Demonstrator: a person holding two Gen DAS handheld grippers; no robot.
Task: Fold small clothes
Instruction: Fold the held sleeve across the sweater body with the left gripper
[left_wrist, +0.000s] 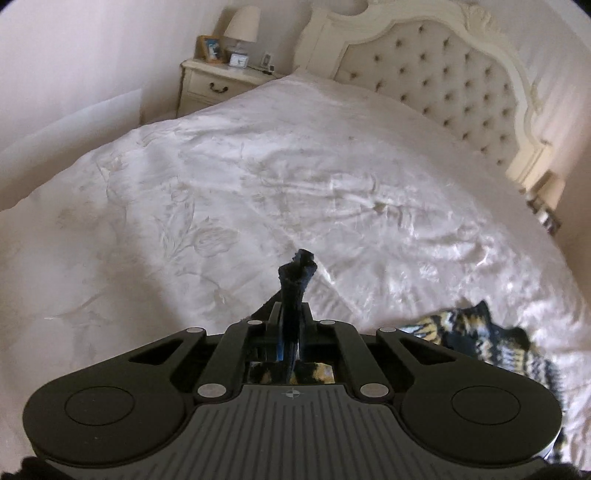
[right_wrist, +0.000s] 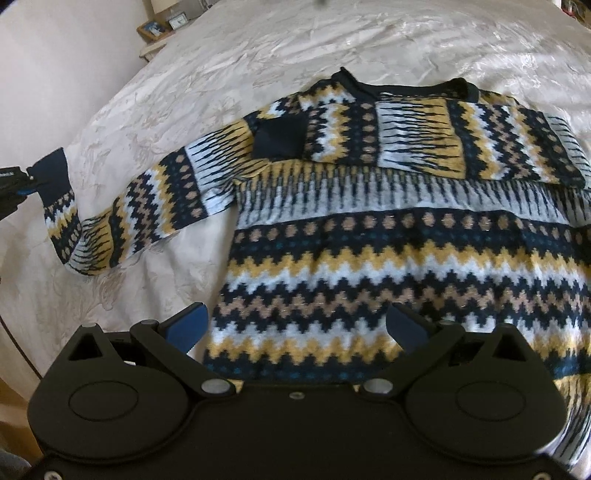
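The left gripper (left_wrist: 291, 295) has its jaws clenched on the dark cuff (right_wrist: 51, 166) of the sweater's sleeve, lifting it off the bedspread (left_wrist: 258, 166). The right gripper (right_wrist: 295, 325) hangs with jaws spread wide above the sweater's hem, gripping nothing. The patterned sweater (right_wrist: 388, 240) lies flat on the bed, its other sleeve folded across the chest. A nightstand (left_wrist: 218, 83) stands beside the headboard (left_wrist: 443, 74).
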